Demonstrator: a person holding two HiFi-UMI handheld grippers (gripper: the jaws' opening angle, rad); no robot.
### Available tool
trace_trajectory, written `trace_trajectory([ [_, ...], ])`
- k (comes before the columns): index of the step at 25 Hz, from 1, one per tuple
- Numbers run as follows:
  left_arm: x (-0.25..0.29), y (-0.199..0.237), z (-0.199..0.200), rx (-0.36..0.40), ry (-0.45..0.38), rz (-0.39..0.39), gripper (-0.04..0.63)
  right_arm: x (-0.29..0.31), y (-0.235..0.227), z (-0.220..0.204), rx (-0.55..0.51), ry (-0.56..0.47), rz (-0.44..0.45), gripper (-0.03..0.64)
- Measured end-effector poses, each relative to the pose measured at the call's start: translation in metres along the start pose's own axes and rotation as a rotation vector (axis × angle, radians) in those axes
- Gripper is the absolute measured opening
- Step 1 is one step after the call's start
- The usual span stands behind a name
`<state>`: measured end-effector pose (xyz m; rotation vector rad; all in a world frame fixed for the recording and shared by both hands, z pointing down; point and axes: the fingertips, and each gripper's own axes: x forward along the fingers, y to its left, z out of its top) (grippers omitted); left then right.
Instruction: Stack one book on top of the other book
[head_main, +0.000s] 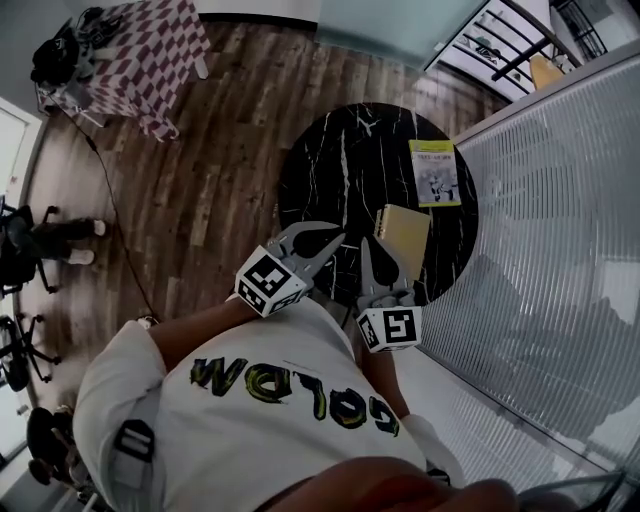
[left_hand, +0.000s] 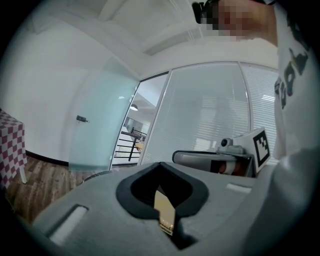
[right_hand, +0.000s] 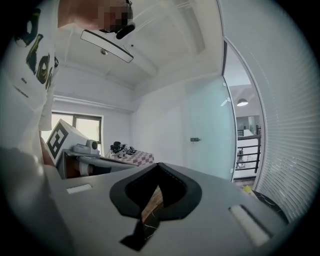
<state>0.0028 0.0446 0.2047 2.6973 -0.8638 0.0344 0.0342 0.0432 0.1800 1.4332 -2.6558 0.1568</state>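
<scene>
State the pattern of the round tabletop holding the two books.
Round tabletop: black with thin white marble-like veins, clearest in the head view.

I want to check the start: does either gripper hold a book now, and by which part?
Nothing is held: the left gripper and right gripper are shut, empty.
</scene>
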Motion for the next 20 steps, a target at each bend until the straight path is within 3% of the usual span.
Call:
trace_trajectory([
  [20, -0.001, 0.002, -0.004, -0.02, 0.003, -0.004, 0.002, 0.002, 0.007, -0.009, 0.01, 0.017, 0.004, 0.002],
])
